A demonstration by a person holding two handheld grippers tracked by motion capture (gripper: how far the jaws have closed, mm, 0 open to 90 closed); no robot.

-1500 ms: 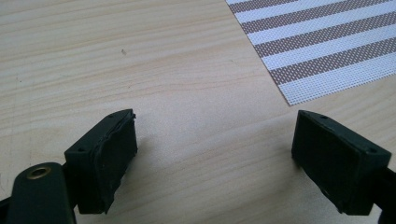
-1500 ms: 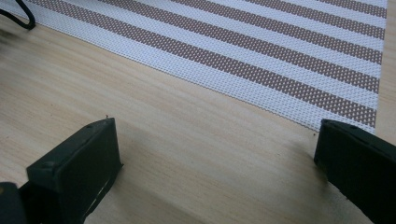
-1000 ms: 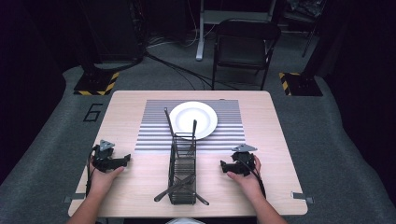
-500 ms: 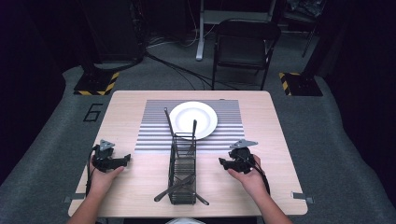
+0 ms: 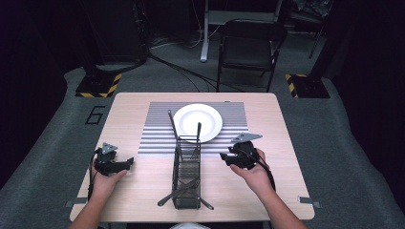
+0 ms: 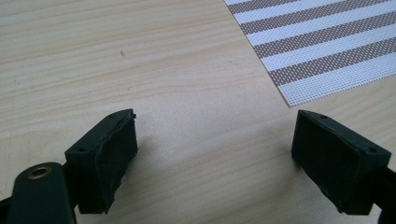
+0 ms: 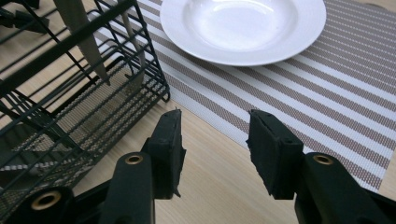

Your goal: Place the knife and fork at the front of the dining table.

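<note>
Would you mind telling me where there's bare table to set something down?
Bare wood lies left of the mat, around the left claw, and right of the plate. The middle is crowded: rack, plate, right claw.

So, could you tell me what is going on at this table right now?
A person sits at the wooden table with a tool in each hand. The right tool hangs empty over the table beside the black wire caddy of cutlery; its jaws have just been closing, with nothing between them. Ahead of it a white plate sits on the striped placemat. The left tool rests low over bare wood, jaws wide open and empty.
</note>
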